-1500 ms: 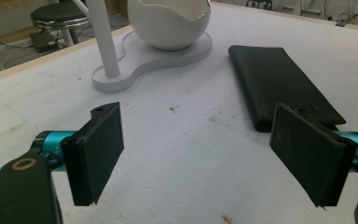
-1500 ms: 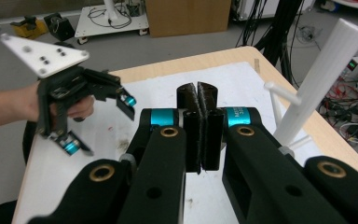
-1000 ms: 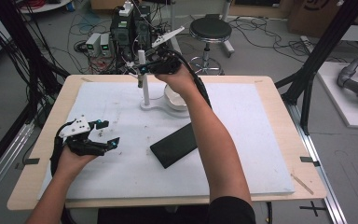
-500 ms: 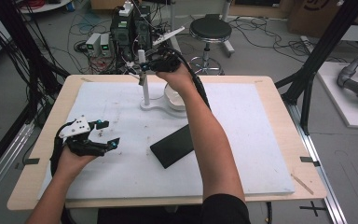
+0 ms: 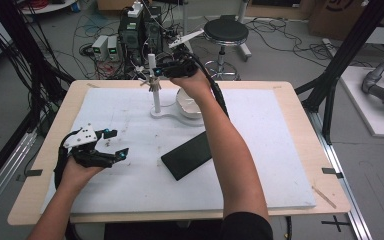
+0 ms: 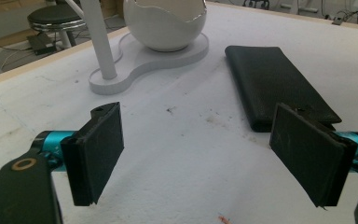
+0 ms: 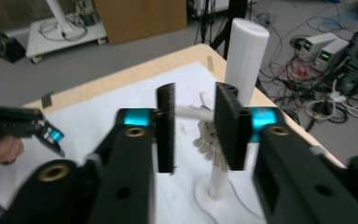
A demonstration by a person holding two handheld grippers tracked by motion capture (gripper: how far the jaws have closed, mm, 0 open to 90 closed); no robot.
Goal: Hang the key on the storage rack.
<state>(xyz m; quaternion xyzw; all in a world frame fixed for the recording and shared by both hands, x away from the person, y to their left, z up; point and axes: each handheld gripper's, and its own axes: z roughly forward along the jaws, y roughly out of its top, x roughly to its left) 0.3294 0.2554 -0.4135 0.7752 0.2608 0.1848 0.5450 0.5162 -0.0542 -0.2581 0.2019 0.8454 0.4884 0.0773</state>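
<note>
Right gripper view: right tool [image 7: 193, 128] just parted, narrow; white stand [image 7: 242, 60] beyond jaws.

Glossy white bowl [image 6: 165, 23], matt grained black case [image 6: 275, 84], wooden table [image 5: 300, 130] edge.

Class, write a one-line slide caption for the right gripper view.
Right gripper, jaws just opening and empty, faces the white stand.

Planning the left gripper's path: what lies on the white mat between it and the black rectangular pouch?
Only bare white mat, lightly speckled, lies between the open left gripper and the black rectangular pouch, as the left gripper view shows.
</note>
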